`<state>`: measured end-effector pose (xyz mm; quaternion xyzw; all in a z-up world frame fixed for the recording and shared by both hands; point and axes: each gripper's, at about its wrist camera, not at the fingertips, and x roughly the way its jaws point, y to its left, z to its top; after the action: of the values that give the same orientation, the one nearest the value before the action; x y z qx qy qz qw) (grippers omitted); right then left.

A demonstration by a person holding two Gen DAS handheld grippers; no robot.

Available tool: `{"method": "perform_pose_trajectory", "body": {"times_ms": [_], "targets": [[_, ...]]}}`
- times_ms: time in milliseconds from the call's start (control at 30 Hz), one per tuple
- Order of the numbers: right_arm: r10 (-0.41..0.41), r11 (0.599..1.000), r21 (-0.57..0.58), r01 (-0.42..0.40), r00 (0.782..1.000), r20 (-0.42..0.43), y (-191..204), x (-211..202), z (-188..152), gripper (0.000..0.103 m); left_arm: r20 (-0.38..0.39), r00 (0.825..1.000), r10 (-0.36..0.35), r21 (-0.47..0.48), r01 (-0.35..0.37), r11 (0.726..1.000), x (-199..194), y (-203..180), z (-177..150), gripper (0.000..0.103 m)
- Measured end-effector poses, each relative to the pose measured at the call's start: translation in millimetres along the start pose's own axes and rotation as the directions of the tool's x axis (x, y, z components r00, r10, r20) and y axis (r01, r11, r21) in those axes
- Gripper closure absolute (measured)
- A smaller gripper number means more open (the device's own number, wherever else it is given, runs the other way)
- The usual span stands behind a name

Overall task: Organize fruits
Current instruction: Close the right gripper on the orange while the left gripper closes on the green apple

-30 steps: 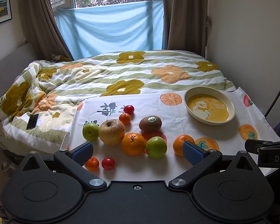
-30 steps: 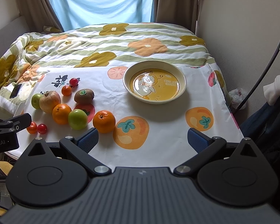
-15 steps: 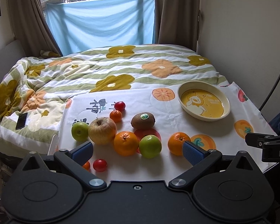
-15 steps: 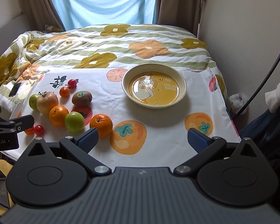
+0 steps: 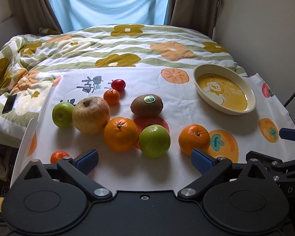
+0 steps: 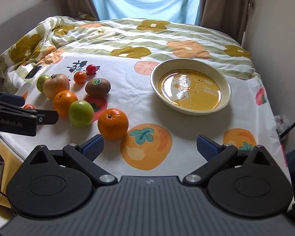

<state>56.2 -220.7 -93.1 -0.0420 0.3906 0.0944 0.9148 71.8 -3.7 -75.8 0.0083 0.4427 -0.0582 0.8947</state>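
Observation:
Fruits lie on a white printed cloth (image 5: 182, 102): a large apple (image 5: 90, 114), two green apples (image 5: 62, 114) (image 5: 154, 141), two oranges (image 5: 121, 134) (image 5: 194, 139), a kiwi (image 5: 147, 105), small tangerines (image 5: 111, 96) (image 5: 59, 156) and a cherry tomato (image 5: 118, 84). An empty cream and yellow bowl (image 5: 251, 100) (image 6: 227, 86) stands at the right. My left gripper (image 5: 144, 160) is open and empty, just short of the green apple. My right gripper (image 6: 150, 147) is open and empty, beside the nearest orange (image 6: 112, 123).
The cloth lies on a table against a bed with a flowered quilt (image 5: 116, 45). A phone (image 5: 9, 106) lies on the quilt at the left. A wall (image 5: 265, 29) stands to the right. The table's front edge is close below both grippers.
Both grippers have moved forward and lower toward the fruits, which now look larger. The jaws have stayed open. No fruit has moved.

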Motion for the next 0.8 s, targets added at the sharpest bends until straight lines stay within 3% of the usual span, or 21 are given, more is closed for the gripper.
{"method": "perform_pose_trajectory", "body": {"times_ms": [333,800], "targets": [[0.153,0.978,-0.135,-0.158,0.987,-0.047,-3,53,-3,0.000,-0.066,0.997,0.045,-0.194,-0.057,0.979,43,-10,8,0.011],[0.289,0.926,-0.221,-0.306,0.952,-0.106,3,96,-2,0.000,-0.096,0.994,0.060,-0.408,-0.095,0.908,78,-9,4,0.024]]}}
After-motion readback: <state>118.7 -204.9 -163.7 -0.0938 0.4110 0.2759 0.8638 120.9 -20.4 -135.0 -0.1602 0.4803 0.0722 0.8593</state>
